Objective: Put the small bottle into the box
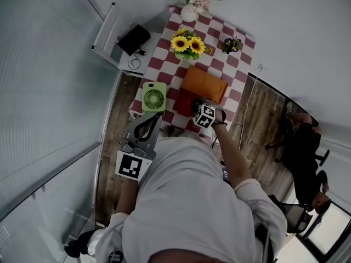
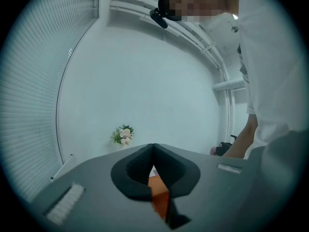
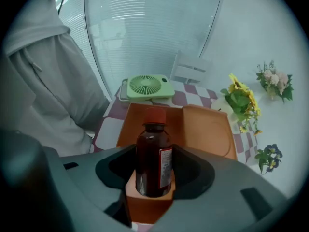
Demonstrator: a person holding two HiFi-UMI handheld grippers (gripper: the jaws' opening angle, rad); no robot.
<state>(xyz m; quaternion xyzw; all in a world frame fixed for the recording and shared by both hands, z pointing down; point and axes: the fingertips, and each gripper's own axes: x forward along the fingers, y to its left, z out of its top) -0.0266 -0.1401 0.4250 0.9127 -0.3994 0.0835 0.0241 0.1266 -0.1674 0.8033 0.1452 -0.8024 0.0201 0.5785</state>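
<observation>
Right gripper (image 3: 154, 175) grips the small bottle (image 3: 152, 149) upright, cap up, over the near end of the open box (image 3: 126, 129); remaining travel judged straight down; left gripper (image 2: 153, 166) closed, empty, farther off

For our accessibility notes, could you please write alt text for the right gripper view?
The right gripper holds a small bottle, dark brown with a red cap, upright between its jaws over an open orange box. Beyond it are a green fan, sunflowers and a checkered tablecloth, with a person's grey sleeve at the left.
</observation>
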